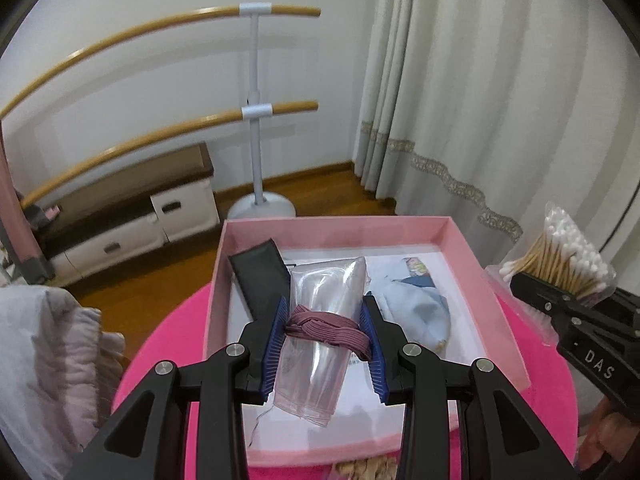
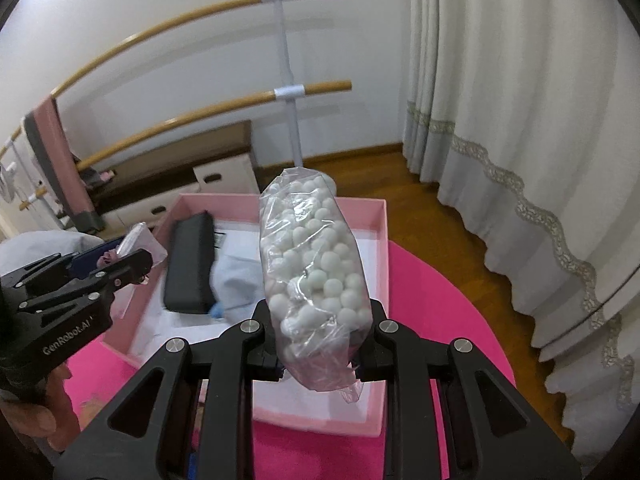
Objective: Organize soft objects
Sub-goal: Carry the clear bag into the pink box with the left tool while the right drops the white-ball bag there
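My left gripper is shut on a clear plastic packet with mauve elastic bands and holds it over the pink box. In the box lie a black pouch and a light blue cloth. My right gripper is shut on a clear bag of cotton swabs, held upright above the box's near right part. The same bag shows at the right in the left wrist view. The left gripper shows at the left in the right wrist view.
The box sits on a round bright pink table. A grey-white quilted cloth lies at the left. A small packet of beige items lies in front of the box. Beyond are a ballet barre stand, low cabinet and curtains.
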`<state>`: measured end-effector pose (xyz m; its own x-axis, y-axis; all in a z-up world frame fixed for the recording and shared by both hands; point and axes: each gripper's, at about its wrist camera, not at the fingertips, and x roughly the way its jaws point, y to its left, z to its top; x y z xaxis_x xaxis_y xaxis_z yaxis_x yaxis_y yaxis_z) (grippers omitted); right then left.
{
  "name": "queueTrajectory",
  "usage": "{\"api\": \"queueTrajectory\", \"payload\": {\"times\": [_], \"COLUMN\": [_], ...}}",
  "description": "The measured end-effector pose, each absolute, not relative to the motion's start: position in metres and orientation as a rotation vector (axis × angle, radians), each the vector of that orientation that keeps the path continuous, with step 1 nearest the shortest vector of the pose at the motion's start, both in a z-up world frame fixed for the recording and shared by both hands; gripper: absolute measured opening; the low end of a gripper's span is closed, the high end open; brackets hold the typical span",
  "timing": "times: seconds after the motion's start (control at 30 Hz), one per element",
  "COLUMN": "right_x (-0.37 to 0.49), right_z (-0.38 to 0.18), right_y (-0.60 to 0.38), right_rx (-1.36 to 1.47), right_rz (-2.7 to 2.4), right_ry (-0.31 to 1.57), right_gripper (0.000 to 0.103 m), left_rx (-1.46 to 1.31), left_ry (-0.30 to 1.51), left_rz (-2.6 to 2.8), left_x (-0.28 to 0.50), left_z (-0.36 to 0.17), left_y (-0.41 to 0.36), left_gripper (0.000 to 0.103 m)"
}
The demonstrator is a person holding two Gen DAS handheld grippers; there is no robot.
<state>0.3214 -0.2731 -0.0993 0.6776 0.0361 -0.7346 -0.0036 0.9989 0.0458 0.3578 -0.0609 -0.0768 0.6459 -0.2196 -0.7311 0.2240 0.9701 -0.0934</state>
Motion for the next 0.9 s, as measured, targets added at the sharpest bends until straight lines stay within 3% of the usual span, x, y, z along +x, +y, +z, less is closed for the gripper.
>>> {"api": "queueTrajectory", "payload": {"times": [0.3,0.33,0.37,0.4,0.43,0.47,0.5,0.53,0.6,0.63,0.9], "right_x": [0.356,0.359,0.360,0.361,0.361,0.361,0.358,0.356,0.350,0.347,0.310], "right_z": [-0.128,-0.132,-0.134,-0.136,-0.136,-0.136,-0.134,-0.133,-0.128,-0.125,-0.095], "right_y": [-0.277,-0.277,-0.277,-0.276,-0.277,-0.277,-0.278,-0.279,-0.282,-0.284,-0.286], "right_rx": [0.018,0.018,0.016,0.014,0.018,0.021,0.030,0.039,0.064,0.077,0.133], "right_rz": [-0.004,-0.006,-0.008,-0.009,-0.011,-0.014,-0.015,-0.014,-0.018,-0.023,-0.040], "right_ry": [0.921,0.929,0.934,0.938,0.936,0.931,0.918,0.906,0.876,0.863,0.767], "right_gripper": [0.022,0.023,0.024,0.031,0.037,0.049,0.063,0.070,0.095,0.102,0.103], "left_rx": [-0.009,-0.004,0.003,0.010,0.011,0.011,0.010,0.011,0.016,0.019,0.021], "left_ry": [0.926,0.937,0.941,0.938,0.920,0.903,0.885,0.861,0.832,0.823,0.722], "left_rz": [-0.256,-0.256,-0.249,-0.238,-0.225,-0.218,-0.211,-0.201,-0.192,-0.185,-0.142], "left_x": [0.427,0.433,0.439,0.441,0.444,0.443,0.438,0.438,0.436,0.434,0.405], "left_z": [-0.098,-0.100,-0.100,-0.098,-0.095,-0.092,-0.090,-0.084,-0.073,-0.069,-0.037], "left_y": [-0.072,-0.073,-0.076,-0.076,-0.074,-0.076,-0.076,-0.074,-0.072,-0.071,-0.059], "left_gripper": [0.039,0.043,0.057,0.075,0.083,0.094,0.100,0.101,0.103,0.103,0.103]}}
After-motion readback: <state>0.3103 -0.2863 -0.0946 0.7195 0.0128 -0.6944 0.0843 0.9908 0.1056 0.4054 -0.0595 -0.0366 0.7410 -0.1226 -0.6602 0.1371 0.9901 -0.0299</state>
